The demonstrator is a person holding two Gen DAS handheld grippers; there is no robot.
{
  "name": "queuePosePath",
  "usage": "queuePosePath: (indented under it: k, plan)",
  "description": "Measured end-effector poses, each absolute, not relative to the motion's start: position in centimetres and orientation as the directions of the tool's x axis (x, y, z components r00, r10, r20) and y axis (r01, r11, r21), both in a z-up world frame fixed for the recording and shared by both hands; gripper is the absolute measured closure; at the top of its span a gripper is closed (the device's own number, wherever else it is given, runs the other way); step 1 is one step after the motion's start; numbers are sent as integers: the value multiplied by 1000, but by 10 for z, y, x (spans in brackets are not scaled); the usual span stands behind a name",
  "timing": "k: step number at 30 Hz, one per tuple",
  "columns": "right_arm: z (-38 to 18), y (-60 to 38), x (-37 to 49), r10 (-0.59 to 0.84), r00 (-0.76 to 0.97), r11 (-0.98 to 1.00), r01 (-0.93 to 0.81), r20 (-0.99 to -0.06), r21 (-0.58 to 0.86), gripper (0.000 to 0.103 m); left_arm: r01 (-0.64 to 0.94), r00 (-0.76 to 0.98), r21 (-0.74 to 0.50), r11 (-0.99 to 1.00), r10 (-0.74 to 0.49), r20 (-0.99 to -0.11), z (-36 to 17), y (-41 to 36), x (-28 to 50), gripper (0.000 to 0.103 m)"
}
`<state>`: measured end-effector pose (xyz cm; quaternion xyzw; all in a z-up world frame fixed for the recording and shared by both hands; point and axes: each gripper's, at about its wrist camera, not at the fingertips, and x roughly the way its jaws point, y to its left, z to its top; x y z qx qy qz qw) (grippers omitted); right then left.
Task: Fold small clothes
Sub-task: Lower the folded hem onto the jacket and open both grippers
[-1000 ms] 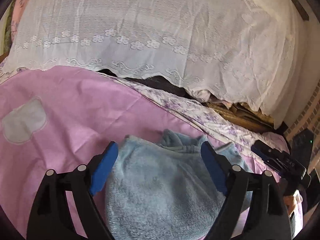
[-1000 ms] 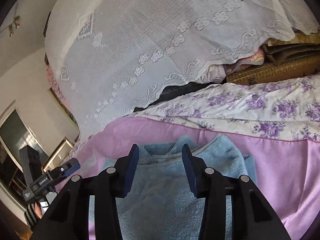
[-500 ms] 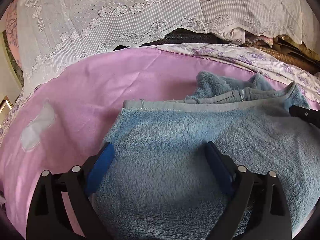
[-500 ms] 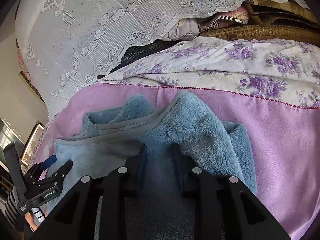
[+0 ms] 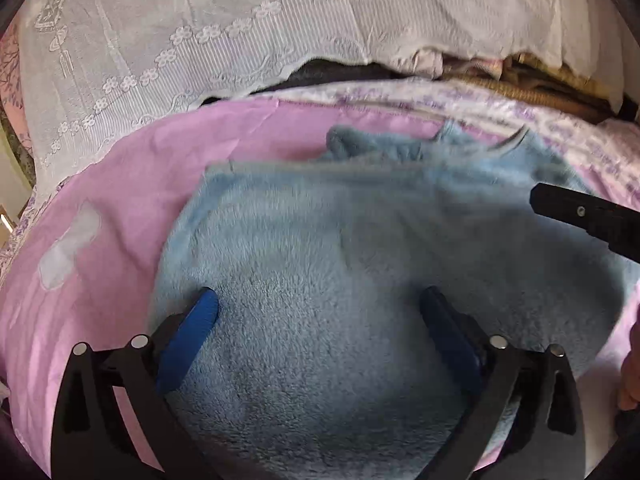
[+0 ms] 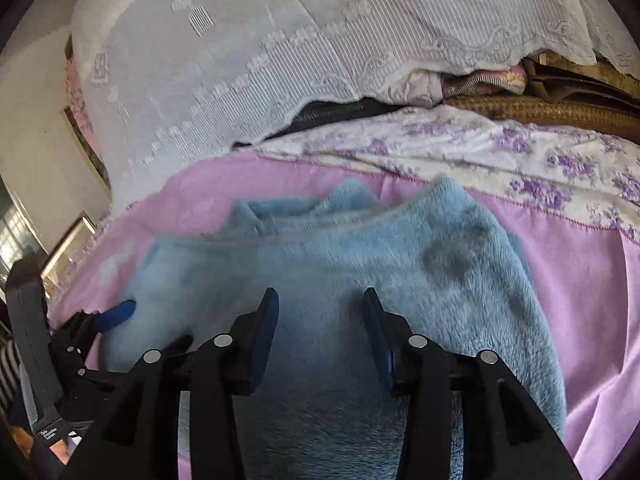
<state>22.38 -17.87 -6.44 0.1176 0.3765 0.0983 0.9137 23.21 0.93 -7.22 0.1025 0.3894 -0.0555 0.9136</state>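
Blue fleece garment (image 5: 320,280) lies widthwise on the pink bedsheet (image 5: 120,184), directly under both grippers' opening, empty jaws: left gripper (image 5: 320,312), right gripper (image 6: 318,304).

Only small white lettering, perhaps a brand, on the left gripper (image 6: 116,314), too blurred to read.

A pink sheet (image 5: 132,184) covers the bed. Behind it lies a purple-flowered cloth (image 6: 460,148), under a white lace cover (image 5: 280,20).
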Motion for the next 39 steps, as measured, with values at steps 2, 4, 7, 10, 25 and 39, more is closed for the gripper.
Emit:
queuePosePath:
  k: [2,4,7,10,25,39]
  plan:
    - [-76,-171,224,224,699,970,-97,-679,221,59,167,701,150,974,-10,-713,-73,9,231,4]
    - [-66,-168,218,198,717,977,-86,-669,196,59,138,715,148,979,5,-699,-68,12,225,4]
    - [-53,-174,192,240,748,961,-94,-619,258,59,145,726,89,985,-44,-687,-55,17,202,5]
    - [-50,-169,172,239,741,964,-105,-628,243,58,142,730,77,987,-52,-681,-50,15,179,5]
    - [-47,-164,124,161,765,984,-73,-623,165,52,69,761,-82,994,-106,-641,-38,47,133,5]
    - [-47,-191,124,368,727,888,-90,-579,451,47,-40,654,-253,967,-166,-738,-56,107,152,5]
